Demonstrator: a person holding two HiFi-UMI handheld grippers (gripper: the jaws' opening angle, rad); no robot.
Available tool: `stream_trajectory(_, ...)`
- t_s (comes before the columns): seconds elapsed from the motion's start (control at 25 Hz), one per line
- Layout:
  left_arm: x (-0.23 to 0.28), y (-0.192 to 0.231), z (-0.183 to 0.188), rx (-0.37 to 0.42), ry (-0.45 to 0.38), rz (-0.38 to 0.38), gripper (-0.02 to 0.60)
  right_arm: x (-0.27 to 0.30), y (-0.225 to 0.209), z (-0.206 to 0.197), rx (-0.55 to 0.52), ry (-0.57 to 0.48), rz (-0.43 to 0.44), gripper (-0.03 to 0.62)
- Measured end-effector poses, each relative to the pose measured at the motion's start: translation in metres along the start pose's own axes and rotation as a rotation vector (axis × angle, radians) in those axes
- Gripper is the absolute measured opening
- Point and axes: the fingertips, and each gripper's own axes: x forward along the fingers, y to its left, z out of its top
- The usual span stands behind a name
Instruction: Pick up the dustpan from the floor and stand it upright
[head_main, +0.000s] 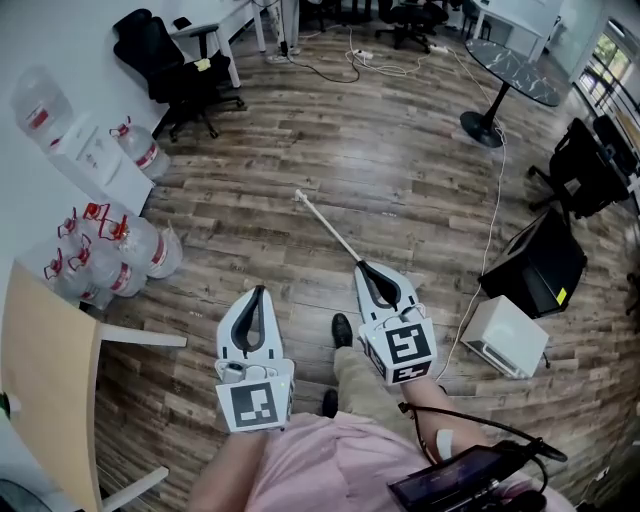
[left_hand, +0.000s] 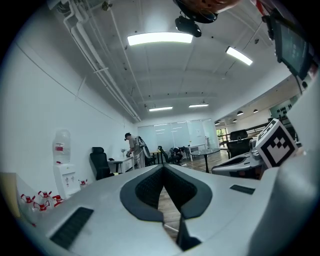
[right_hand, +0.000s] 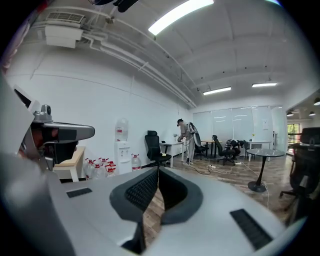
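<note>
While the person holds both tools out level above the wooden floor (head_main: 400, 170), the left hand-held gripper (head_main: 260, 293) has its dark pads pressed together at the tips. Its own view shows only floor through the narrow gap behind them, so it carries nothing. The right hand-held gripper (head_main: 364, 269) is likewise pressed together at the tips, and its own view shows no object between the pads. The dustpan shows only as a long white handle (head_main: 325, 223) lying flat on the floor ahead of the person. It slants from upper left to lower right in the head view, and its near end passes out of sight behind the right hand-held gripper's tip. The pan end itself cannot be made out. A black shoe (head_main: 342, 328) stands on the boards between the two tools. Water bottles (head_main: 135, 248) with red caps cluster by the left wall, near a white water dispenser (head_main: 95, 150). A black office chair (head_main: 165, 60) stands farther along that wall. A light wooden table (head_main: 50, 380) sits at the near left. At the right are a round dark-topped table (head_main: 525, 70), a black box (head_main: 545, 265) and a white box (head_main: 505, 335) just beside it. In the right gripper view a person (right_hand: 186, 137) stands at a far desk.
</note>
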Motion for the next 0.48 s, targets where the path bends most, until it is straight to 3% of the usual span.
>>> stream_trajectory(0.2, 0.062, 0.006, -0.023, 0.038, 0.057, 0.0, 0.009, 0.055, -0.032, -0.009, 0.017, 0.024, 0.014, 0.005)
stream_trajectory(0.48, 0.17, 0.012, -0.02, 0.024, 0.076, 0.003, 0.009, 0.144, -0.103, -0.001, 0.031, 0.04, 0.025, 0.005)
